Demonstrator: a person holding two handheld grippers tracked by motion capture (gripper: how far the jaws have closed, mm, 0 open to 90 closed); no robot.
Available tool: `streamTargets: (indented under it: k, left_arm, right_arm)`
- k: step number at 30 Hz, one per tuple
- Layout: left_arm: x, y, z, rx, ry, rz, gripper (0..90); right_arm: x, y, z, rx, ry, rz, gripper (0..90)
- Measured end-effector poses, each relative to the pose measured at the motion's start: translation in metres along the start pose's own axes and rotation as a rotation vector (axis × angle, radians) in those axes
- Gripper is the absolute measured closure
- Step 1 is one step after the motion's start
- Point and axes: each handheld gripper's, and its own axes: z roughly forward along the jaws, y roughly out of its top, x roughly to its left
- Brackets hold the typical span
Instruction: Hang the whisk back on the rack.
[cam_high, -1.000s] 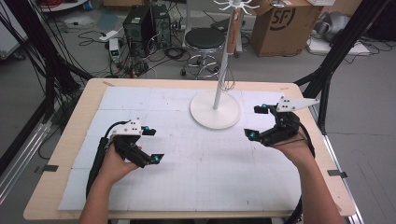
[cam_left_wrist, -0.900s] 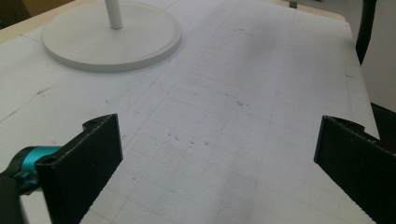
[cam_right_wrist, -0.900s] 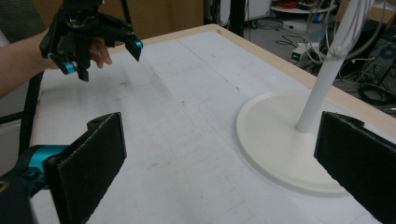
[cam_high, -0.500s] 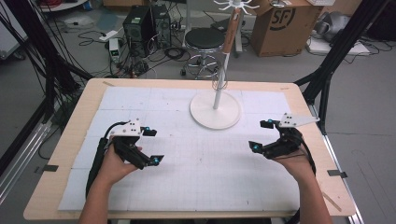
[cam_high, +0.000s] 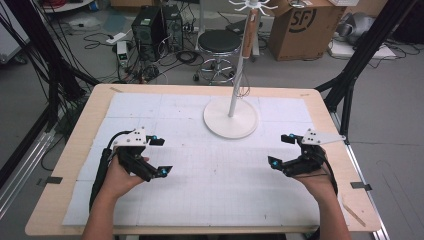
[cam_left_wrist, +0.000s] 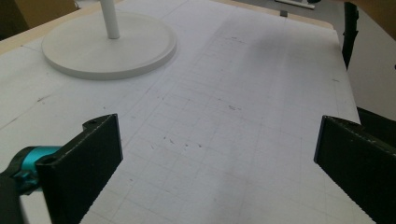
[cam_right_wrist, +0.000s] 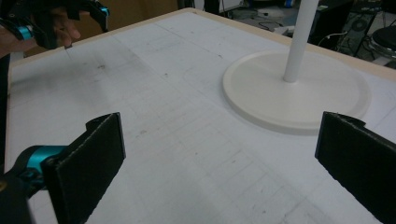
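Both of my grippers are hovering low over the gridded mat (cam_high: 215, 175) and carrying nothing. The left gripper (cam_high: 161, 156) is sitting at lower left of the high view, the right gripper (cam_high: 281, 150) at lower right. In each gripper view the two black jaws are standing wide apart, with only bare mat between them.

The stand (cam_high: 231, 117) is the nearest thing to work with. Its round white base is resting on the mat at upper centre of the high view, with its pole rising to a hooked crown at the top edge. In the left gripper view the base (cam_left_wrist: 109, 44) is lying at upper left; in the right gripper view it (cam_right_wrist: 299, 88) is at upper right. Both grippers are well apart from it.

Step, as I judge it: I am between actions, poised and empty, with no reach begun. The next move calls for swinging one gripper forward toward the pole or base rim, keeping the jaws spread until they straddle it.

Against the earlier frames, my right gripper is sitting lower in the high view and farther from the base. My left gripper is holding the same spot, and the stand is unmoved.
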Motion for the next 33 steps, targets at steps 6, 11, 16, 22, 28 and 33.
streamTargets:
  k: [6,11,16,22,28,33]
  left_arm:
    - [0.0,-0.001,0.001,0.004,0.0,-0.004,1.6]
    - [-0.001,-0.001,0.0,0.007,0.006,-0.002,1.6]
    - [-0.002,-0.001,0.0,0.004,0.006,-0.001,1.6]
    - [-0.002,-0.001,0.001,0.01,0.007,-0.002,1.6]
    - [-0.001,-0.002,0.001,0.013,0.007,-0.006,1.6]
    - [-0.001,-0.003,0.001,0.015,0.008,-0.008,1.6]
  right_arm:
    - [-0.004,-0.021,-0.001,0.028,-0.005,0.036,0.9]
    - [-0.007,-0.027,-0.001,0.036,-0.011,0.05,0.9]
    - [-0.006,-0.027,-0.001,0.04,-0.013,0.049,0.9]
    - [-0.006,-0.027,-0.001,0.035,-0.011,0.05,0.9]
    - [-0.006,-0.027,-0.001,0.036,-0.009,0.055,0.9]
    - [-0.007,-0.027,0.0,0.041,-0.011,0.05,0.9]
